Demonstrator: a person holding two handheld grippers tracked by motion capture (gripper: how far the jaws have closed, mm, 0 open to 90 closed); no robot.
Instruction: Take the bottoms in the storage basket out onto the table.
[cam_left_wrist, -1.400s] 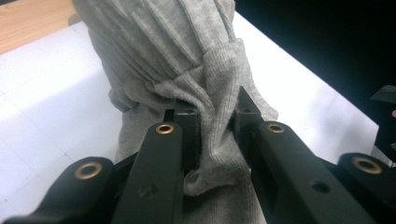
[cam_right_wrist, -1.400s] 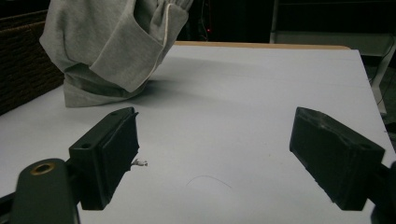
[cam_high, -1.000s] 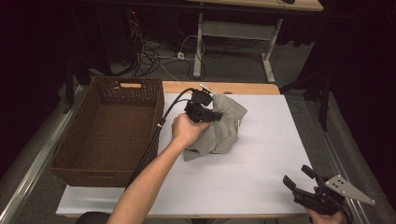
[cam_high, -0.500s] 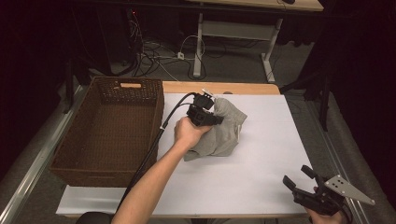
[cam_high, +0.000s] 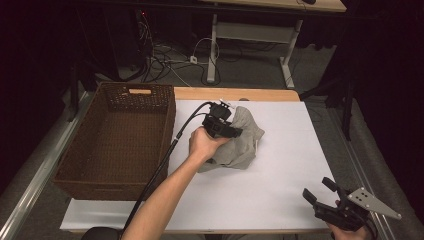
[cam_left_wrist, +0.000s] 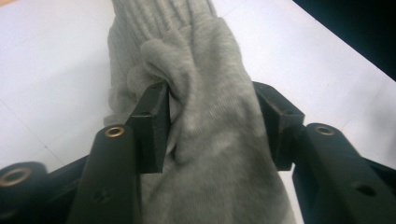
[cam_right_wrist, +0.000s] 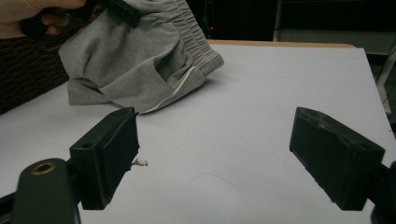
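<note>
wicker basket (cam_high: 117, 140), white table (cam_high: 280, 170), floor cables (cam_high: 165, 55)

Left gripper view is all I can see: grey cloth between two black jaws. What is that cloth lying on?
Observer: The grey garment lies crumpled on a white table. The left hand-held gripper has just been opening its jaws, with the cloth between them.
Operator: Is anything beside it?
Observer: A brown wicker basket stands to its left in the high view, with nothing visible inside.
Operator: And the other hand?
Observer: The right hand-held gripper is at the table's near right corner, jaws open and holding nothing.
</note>
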